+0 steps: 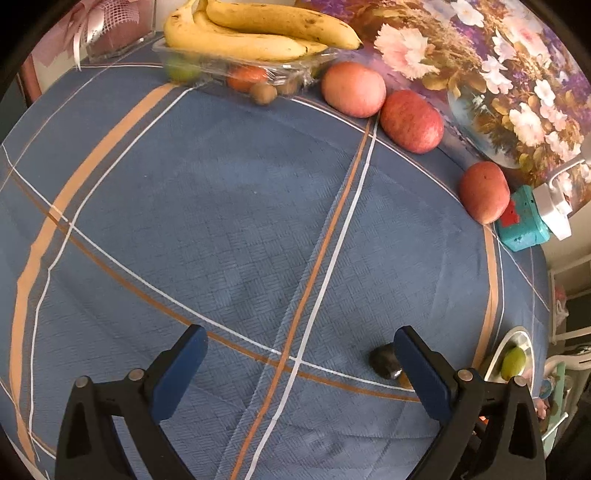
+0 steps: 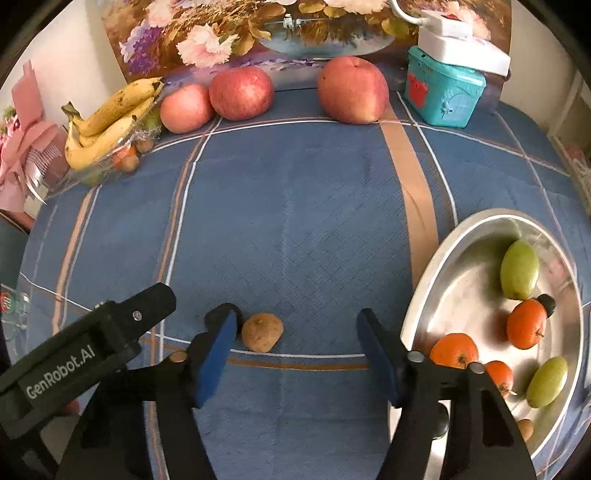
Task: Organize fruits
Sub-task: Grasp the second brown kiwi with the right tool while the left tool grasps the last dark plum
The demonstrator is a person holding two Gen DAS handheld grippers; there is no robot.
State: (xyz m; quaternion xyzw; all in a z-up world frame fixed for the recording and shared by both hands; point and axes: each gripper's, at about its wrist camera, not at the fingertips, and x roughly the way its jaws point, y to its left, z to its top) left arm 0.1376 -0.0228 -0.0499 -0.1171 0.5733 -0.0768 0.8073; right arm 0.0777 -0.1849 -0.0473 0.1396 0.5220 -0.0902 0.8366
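Observation:
A small brown fruit (image 2: 262, 331) lies on the blue cloth, just right of my right gripper's left finger. A dark fruit (image 1: 384, 360) lies beside it, partly hidden behind that finger in the right wrist view (image 2: 223, 314). My right gripper (image 2: 297, 349) is open and empty above the cloth. My left gripper (image 1: 299, 363) is open and empty; its arm shows at the lower left of the right wrist view (image 2: 92, 343). A metal plate (image 2: 436, 266) at the right holds green fruits (image 2: 519, 269) and oranges (image 2: 526, 324). Three red apples (image 2: 352, 90) stand at the back.
A clear tray (image 1: 236, 66) with bananas (image 1: 258, 31) and small fruits sits at the back left. A teal box (image 2: 441, 92) with a white charger (image 2: 461, 51) on it stands at the back right. A floral picture (image 2: 258, 29) lines the back edge.

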